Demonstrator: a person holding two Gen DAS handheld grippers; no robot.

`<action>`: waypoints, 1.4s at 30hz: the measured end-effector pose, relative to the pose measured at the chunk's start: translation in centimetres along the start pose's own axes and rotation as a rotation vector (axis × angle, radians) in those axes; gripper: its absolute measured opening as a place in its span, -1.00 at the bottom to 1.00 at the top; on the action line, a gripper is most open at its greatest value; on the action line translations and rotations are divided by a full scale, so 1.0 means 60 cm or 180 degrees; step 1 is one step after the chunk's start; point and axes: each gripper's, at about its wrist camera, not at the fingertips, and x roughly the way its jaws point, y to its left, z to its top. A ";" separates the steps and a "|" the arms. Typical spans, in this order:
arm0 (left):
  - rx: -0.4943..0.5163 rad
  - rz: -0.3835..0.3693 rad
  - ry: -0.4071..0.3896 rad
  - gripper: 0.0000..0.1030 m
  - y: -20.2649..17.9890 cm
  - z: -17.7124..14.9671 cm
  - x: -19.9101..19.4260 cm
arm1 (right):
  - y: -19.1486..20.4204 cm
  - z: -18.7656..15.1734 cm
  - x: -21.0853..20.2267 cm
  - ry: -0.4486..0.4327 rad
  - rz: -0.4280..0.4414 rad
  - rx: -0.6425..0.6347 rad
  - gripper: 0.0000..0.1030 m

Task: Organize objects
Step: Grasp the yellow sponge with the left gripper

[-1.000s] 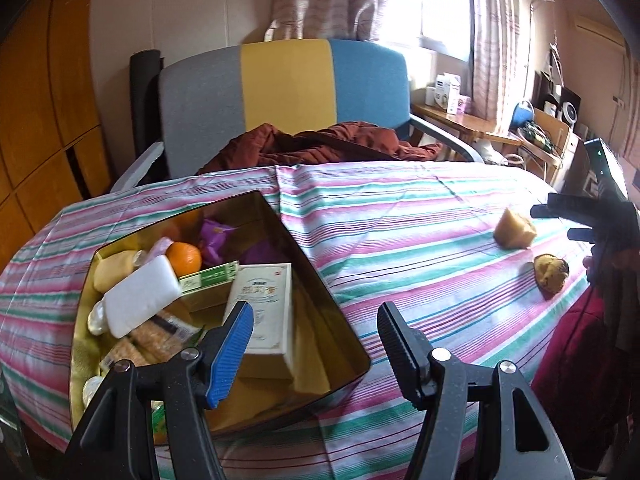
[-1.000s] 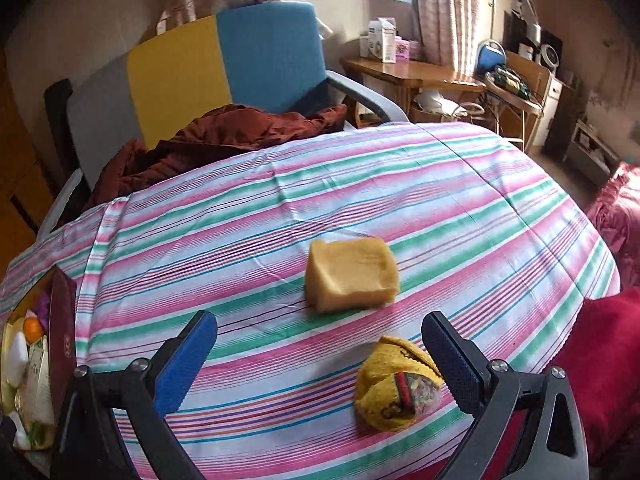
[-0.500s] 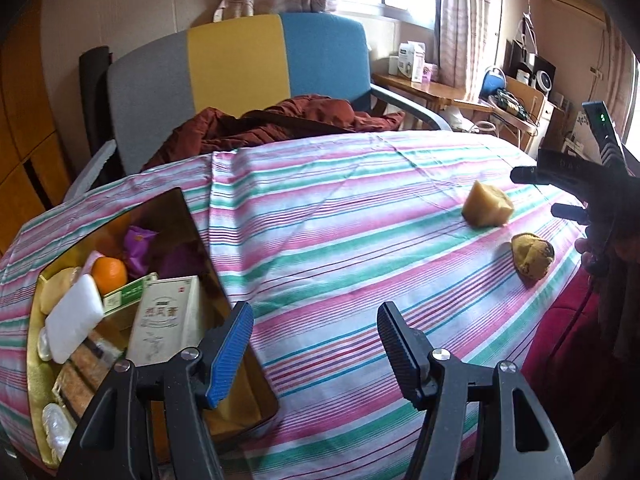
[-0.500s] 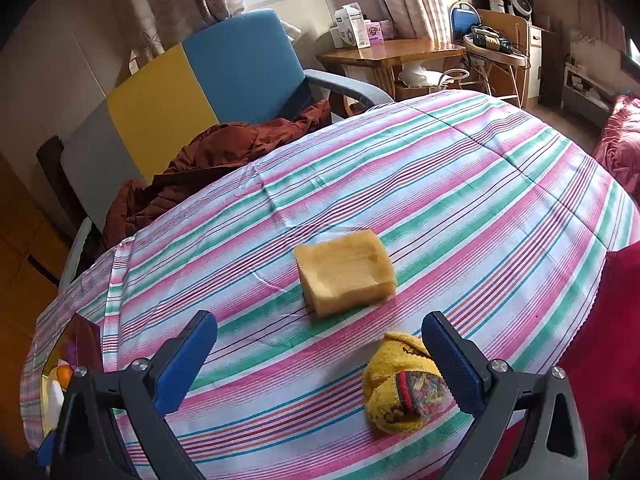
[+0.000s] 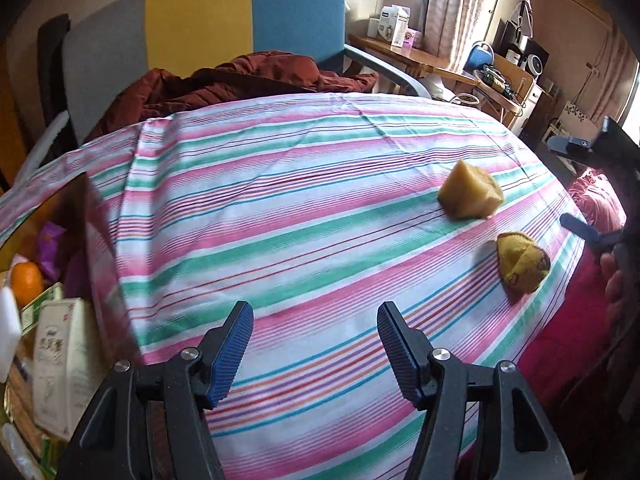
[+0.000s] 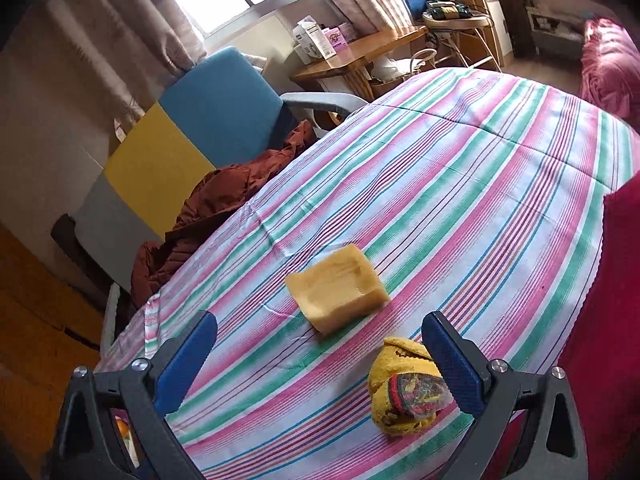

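Two items left on my striped cloth (image 5: 280, 184): soap block (image 6: 338, 294), yellow pouch (image 6: 404, 388), near each other. My left gripper (image 5: 314, 344), empty, has swung away from tin (image 5: 90, 216); right gripper (image 6: 320, 354) wide, pouch nearest

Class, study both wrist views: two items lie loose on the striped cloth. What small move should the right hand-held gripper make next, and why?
Probably ease the right hand-held gripper down and to its right over the yellow cloth bundle. Its jaws are open and empty, and the bundle lies nearest, partly behind the right finger, while the tan block lies farther off. The tin with sorted items lies far across the table.
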 end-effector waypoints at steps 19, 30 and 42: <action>0.1468 -0.0663 -0.0089 0.69 -0.233 0.146 0.119 | -0.063 0.012 -0.003 -0.0058 0.0751 0.0783 0.99; 0.1793 -0.0786 0.0174 0.92 -0.288 0.183 0.223 | -0.063 0.013 0.005 -0.0016 0.0837 0.0775 0.99; 0.1071 -0.0922 0.0011 0.00 -0.199 0.125 0.138 | -0.065 0.014 0.009 0.0011 0.0789 0.0788 0.99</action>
